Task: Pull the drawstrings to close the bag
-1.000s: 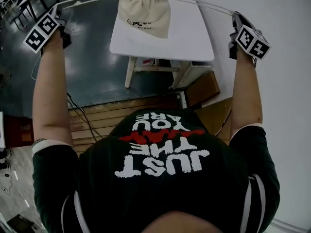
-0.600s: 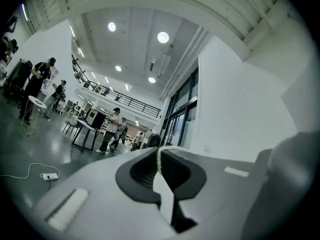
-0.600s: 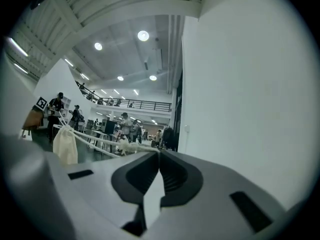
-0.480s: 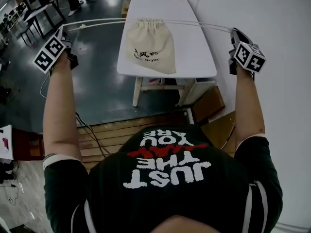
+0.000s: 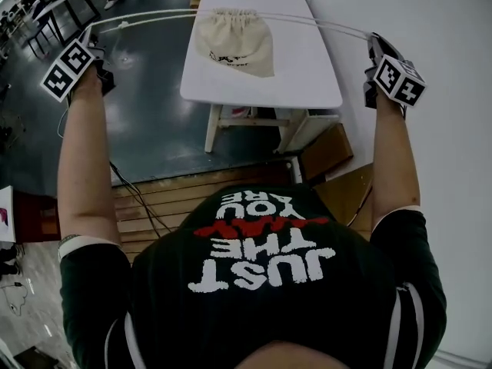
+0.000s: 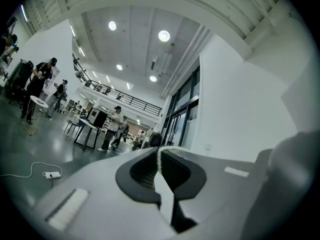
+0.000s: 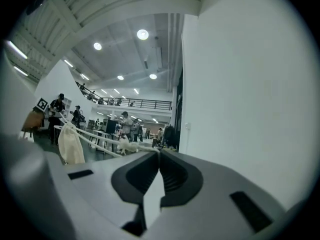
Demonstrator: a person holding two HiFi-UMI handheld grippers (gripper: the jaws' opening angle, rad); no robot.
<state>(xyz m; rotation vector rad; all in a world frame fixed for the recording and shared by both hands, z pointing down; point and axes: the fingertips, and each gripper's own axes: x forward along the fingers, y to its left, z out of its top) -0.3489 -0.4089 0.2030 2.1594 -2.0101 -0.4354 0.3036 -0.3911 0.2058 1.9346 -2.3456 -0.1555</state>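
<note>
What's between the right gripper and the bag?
A white drawstring, stretched tight from the right gripper to the bunched-up top of the bag. The head view shows it best.

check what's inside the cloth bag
Nothing inside shows. The bag hangs from the cords with its top gathered tight, so the cloth covers any contents. Only the dark lettering printed on its outside can be seen.

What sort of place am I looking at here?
Probably a big open hall or workspace: a high ceiling with round lights, an upper balcony railing, and people standing at tables on a glossy floor.
</note>
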